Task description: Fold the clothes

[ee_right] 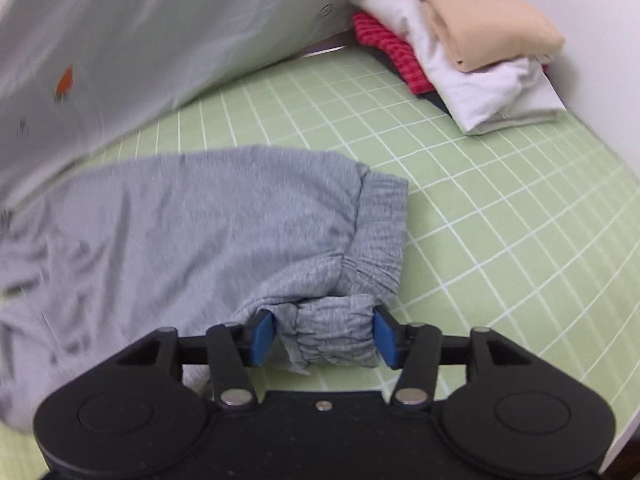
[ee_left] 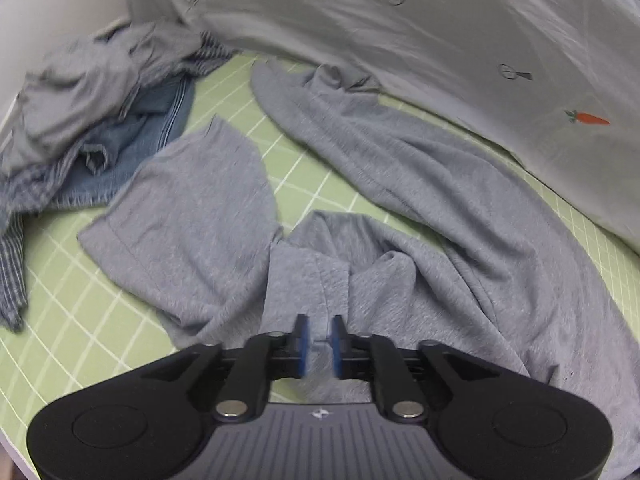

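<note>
Grey sweatpants (ee_left: 420, 208) lie crumpled on the green grid mat (ee_left: 80, 340), legs spread toward the far side. My left gripper (ee_left: 320, 340) has its blue pads nearly together on a fold of the grey fabric near the crotch. In the right wrist view the same sweatpants (ee_right: 200, 220) show their elastic waistband (ee_right: 376, 224). My right gripper (ee_right: 324, 336) is wide apart, with a bunched part of the waistband between its blue pads, which touch it on both sides.
A heap of unfolded grey, denim and striped clothes (ee_left: 88, 120) sits at the far left. A stack of folded beige, white and red clothes (ee_right: 460, 48) sits at the far right. A white sheet with a carrot print (ee_left: 440, 40) lines the back.
</note>
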Tool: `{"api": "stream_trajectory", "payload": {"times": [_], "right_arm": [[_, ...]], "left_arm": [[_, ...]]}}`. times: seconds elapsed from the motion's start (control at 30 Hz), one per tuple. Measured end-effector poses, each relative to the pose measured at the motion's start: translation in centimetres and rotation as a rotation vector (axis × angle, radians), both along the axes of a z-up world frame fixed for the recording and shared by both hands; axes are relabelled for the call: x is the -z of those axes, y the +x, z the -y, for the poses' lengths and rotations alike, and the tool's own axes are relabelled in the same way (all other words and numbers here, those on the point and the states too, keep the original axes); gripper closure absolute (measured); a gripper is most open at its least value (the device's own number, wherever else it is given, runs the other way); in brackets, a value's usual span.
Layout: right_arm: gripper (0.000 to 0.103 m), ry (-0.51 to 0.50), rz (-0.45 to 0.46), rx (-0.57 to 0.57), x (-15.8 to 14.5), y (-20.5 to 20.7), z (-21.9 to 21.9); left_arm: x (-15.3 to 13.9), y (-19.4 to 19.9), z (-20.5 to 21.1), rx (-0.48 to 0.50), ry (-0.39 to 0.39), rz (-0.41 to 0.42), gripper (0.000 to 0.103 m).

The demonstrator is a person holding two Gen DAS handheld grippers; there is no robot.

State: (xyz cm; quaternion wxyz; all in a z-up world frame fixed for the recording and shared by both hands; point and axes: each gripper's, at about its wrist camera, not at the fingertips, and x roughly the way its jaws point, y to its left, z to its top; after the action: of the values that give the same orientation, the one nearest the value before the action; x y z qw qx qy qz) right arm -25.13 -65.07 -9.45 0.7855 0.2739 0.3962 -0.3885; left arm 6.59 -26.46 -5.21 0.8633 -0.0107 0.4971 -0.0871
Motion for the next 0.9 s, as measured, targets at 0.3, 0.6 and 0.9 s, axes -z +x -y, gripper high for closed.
{"api": "stream_trajectory", "payload": {"times": [0.3, 0.6, 0.9], "right_arm": [[0.026, -0.080, 0.067, 0.058, -2.2, -0.8, 0.7], [0.012, -0.058, 0.139, 0.080, -3.4, -6.1, 0.5], [0.013, 0.089, 0.195, 0.019, -1.1, -5.5, 3.8]], "left_arm": [[-1.7, -2.7, 3.1, 0.098, 0.008, 0.061, 0.029], [-0.3, -8.5, 6.6, 0.180, 0.013, 0.009, 0.020], [2.2, -10.5, 11.8, 0.246, -0.036, -0.028, 0.021]]}}
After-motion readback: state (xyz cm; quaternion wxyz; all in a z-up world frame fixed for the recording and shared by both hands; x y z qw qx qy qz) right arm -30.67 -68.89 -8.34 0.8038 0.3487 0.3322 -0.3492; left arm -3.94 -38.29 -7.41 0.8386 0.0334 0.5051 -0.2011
